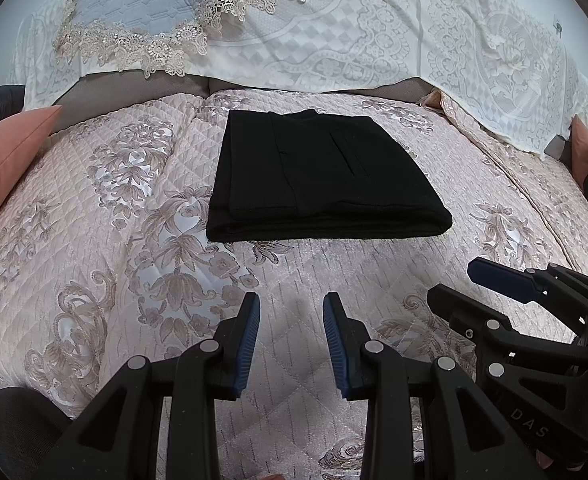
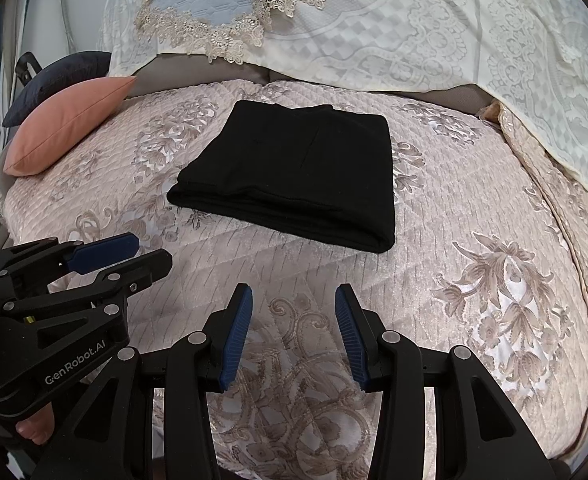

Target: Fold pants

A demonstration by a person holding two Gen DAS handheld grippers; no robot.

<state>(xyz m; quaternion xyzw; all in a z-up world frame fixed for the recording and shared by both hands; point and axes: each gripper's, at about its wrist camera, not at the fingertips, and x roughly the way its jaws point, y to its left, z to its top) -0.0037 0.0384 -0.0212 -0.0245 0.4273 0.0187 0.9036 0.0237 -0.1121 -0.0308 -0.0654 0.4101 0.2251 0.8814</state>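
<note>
Black pants (image 1: pixel 322 176) lie folded into a flat rectangle on the pink quilted sofa seat (image 1: pixel 133 208), seen also in the right wrist view as black pants (image 2: pixel 294 172). My left gripper (image 1: pixel 291 304) hovers over the seat in front of them, open, nothing between its blue pads. My right gripper (image 2: pixel 294 296) hovers beside it, likewise open and empty. Each gripper shows in the other's view: the right gripper (image 1: pixel 454 284) at the lower right, the left gripper (image 2: pixel 153 250) at the lower left. Neither touches the pants.
A white lace cover (image 1: pixel 374 40) drapes the sofa back, with a grey-blue lace-trimmed cloth (image 1: pixel 141 4) on top. A salmon pillow (image 2: pixel 69 124) and a dark pillow (image 2: pixel 53 80) lie at the left end. Bare floral quilt surrounds the pants.
</note>
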